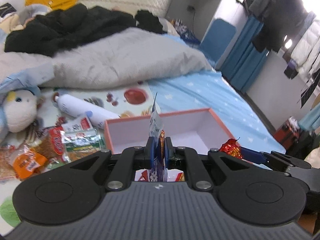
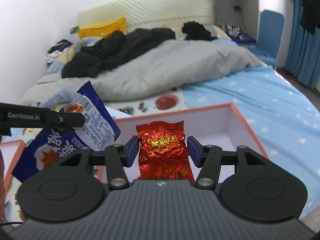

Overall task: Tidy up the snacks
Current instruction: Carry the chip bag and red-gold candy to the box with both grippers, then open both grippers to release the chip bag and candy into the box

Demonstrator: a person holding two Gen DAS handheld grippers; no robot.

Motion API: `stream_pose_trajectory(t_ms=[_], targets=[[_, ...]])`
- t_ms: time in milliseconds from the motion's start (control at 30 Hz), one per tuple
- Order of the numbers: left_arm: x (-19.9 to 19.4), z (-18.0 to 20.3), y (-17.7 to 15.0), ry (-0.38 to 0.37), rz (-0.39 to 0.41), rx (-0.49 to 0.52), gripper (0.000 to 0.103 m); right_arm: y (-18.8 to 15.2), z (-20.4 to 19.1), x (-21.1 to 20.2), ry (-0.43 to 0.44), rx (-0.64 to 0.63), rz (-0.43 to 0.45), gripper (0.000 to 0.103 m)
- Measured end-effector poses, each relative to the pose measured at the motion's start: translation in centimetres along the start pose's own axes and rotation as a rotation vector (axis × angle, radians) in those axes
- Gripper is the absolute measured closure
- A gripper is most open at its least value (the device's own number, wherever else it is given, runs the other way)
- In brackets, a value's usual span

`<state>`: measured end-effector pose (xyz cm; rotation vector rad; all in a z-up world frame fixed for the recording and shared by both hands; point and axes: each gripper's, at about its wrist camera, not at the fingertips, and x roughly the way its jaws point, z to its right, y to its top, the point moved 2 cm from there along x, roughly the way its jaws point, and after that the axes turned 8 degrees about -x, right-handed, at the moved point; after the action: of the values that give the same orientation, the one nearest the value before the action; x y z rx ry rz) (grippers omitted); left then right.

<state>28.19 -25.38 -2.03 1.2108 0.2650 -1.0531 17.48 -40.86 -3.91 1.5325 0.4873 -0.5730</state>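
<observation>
Fingers (image 2: 136, 150) on red foil packet (image 2: 163, 146) — upright.

Red foil packet (image 2: 162, 150) (gold-flecked), blue-white packet (image 2: 96, 124)

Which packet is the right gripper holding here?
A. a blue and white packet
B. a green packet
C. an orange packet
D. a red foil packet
D: in the right wrist view the red foil packet sits between the right gripper fingers over the box, while the left gripper grips the blue packet.
</observation>
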Motion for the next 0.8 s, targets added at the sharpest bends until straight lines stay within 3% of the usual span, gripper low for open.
stream_pose_trajectory(t_ms=[333,567,633,667,700,800], targets=[[8.3,1.2,-0.8,0.024,-0.124,0.026,0.091,-2.9,2.6,5.6,-0.005,0.025,-0.117,0.046],[9.5,0.9,-0.7,0.032,-0.137,0.038,0.091,-4.0,3.4,6.9,0.002,0.046,-0.162,0.046],[9.2,0.5,-0.6,0.037,-0.133,0.033,0.091,-4.0,3.6,7.3,0.005,0.048,-0.178,0.033],[9.0,0.3,-0.6,0.038,-0.13,0.028,0.091,-4.0,3.6,7.3,0.005,0.049,-0.182,0.017],[8.7,0.2,-0.5,0.043,-0.125,0.026,0.091,-3.9,3.5,7.1,0.006,0.05,-0.178,0.01],[7.3,-0.2,-0.2,0.047,-0.109,0.017,0.091,-3.3,3.3,6.7,0.012,0.055,-0.171,0.01]])
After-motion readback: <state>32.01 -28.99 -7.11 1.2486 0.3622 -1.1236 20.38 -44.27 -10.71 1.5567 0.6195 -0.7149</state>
